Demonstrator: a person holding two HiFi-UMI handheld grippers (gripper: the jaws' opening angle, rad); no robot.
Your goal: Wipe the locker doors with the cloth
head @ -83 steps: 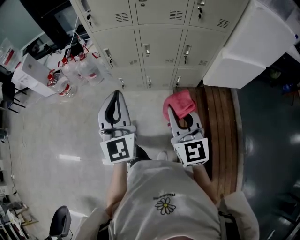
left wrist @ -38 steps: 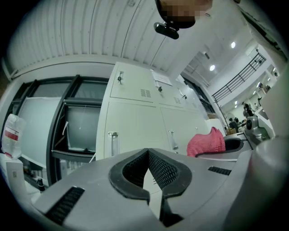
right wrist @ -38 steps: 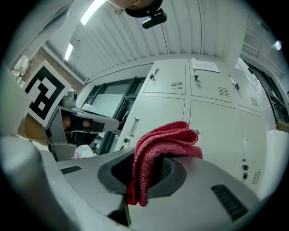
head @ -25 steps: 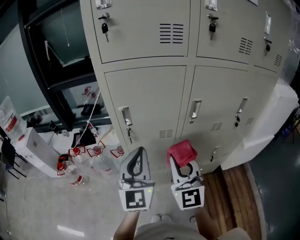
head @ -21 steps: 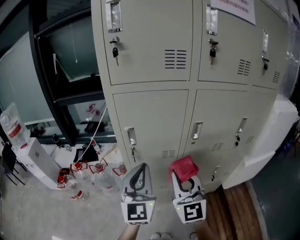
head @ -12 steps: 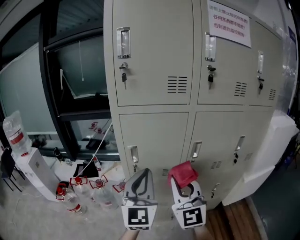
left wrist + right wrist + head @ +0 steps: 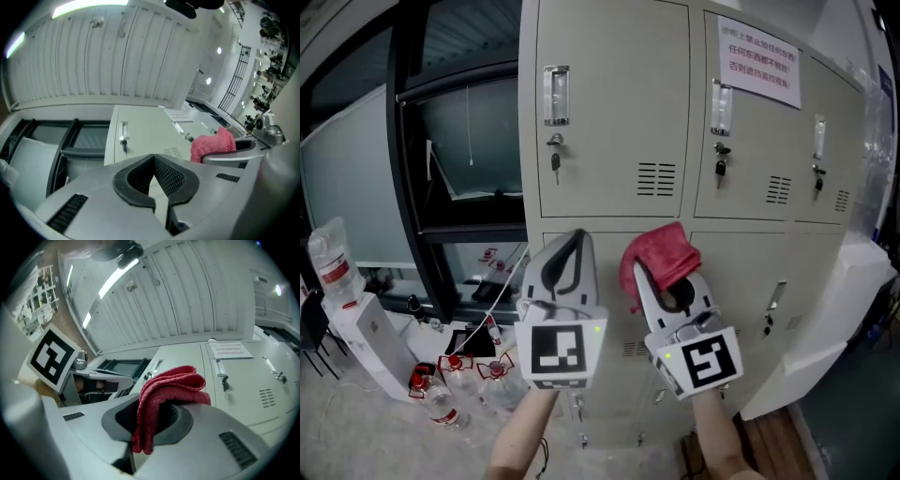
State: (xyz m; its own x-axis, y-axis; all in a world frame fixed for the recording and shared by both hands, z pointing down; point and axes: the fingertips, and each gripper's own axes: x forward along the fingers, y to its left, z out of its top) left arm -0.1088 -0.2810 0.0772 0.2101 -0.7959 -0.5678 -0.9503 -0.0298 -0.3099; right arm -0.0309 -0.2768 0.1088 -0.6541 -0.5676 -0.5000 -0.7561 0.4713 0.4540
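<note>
Nearest us, left gripper point(image 7: 153, 158) has its jaws together with nothing between them, idling just left of the right gripper point(image 7: 154, 420), which is clamped on the red cloth point(image 7: 169, 383). The cloth is bunched and folded over the jaw tips, one flap hanging down on the near side. It doesn't look to be on the metal yet, with the locker doors point(image 7: 609, 103) a bit beyond it. Risks as I see them: the grip is on a fold, not a flat pad, so sideways drag under pressure could pull the cloth out or roll it off the tips, leaving bare plastic scraping paint. Further in, the key point(image 7: 555, 165) sticking out of the upper-left door's lock is a snag point, and a loose flap catching it would yank the cloth or turn the key. Same for the keys on the doors to the right. The vent slots point(image 7: 656, 178) could catch threads. Far right, the paper notice point(image 7: 759, 61) could lift or tear if wiped across an edge. The idle left gripper could also clip that key.
</note>
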